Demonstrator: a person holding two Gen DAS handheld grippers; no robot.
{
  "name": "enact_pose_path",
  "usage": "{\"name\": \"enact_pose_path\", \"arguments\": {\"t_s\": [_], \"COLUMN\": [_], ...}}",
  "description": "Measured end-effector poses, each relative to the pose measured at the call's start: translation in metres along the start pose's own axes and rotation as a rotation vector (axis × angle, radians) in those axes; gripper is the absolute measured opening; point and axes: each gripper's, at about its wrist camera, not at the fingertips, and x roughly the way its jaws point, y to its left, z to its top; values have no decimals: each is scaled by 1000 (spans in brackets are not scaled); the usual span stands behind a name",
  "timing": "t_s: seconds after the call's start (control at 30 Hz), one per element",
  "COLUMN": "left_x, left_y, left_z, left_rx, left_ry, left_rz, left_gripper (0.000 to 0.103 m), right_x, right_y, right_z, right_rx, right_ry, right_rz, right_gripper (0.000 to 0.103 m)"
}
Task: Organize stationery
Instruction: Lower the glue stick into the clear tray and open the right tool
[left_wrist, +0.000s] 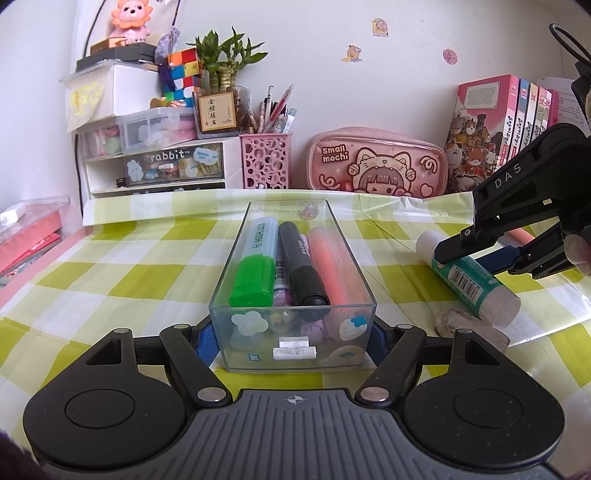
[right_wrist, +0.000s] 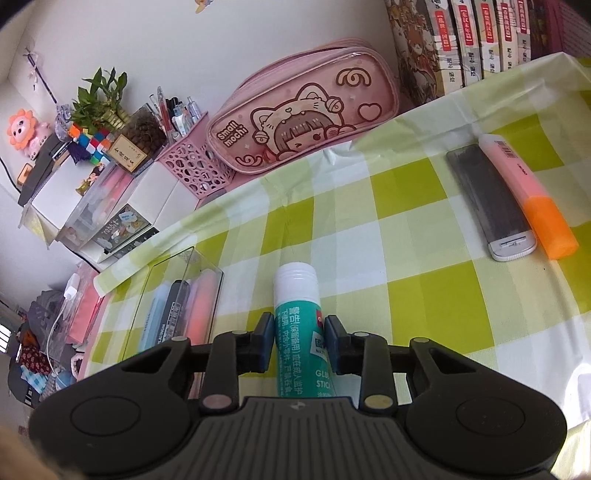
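A clear plastic box (left_wrist: 236, 258) stands on the green-checked cloth, with my left gripper (left_wrist: 291, 345) shut on its near end, one blue pad on each side wall. Inside lie a green highlighter (left_wrist: 255, 269), a black marker (left_wrist: 301, 266) and a pink highlighter (left_wrist: 328, 266). To the right of the box a teal-and-white glue stick (left_wrist: 469, 284) lies flat on the cloth. My right gripper (right_wrist: 300, 339) straddles the glue stick (right_wrist: 295, 295), both pads against its sides. The box (right_wrist: 184, 266) shows at the left of the right wrist view.
A worn eraser (left_wrist: 469, 326) lies beside the glue stick's near end. Farther right lie an orange-capped highlighter (right_wrist: 532, 192) and a flat grey-and-white item (right_wrist: 487, 199). Along the wall stand a pink pencil case (left_wrist: 376, 162), a pink pen cup (left_wrist: 264, 160), drawers (left_wrist: 159, 166) and books (left_wrist: 498, 122).
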Motion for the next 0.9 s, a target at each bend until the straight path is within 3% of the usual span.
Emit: {"name": "enact_pose_path", "arguments": {"t_s": [0.33,0.6,0.9], "left_x": [0,0,-1], "left_y": [0,0,0], "left_z": [0,0,0], "left_rx": [0,0,1], "left_ry": [0,0,-1], "left_rz": [0,0,0], "left_gripper": [73,73,73], "right_x": [-7,1,30], "right_y": [8,36,72], "right_z": [7,14,11], "right_rx": [64,148,117], "right_ry": [-22,-5,33], "right_rz": [67,215,256], "right_gripper": [32,32,32]}}
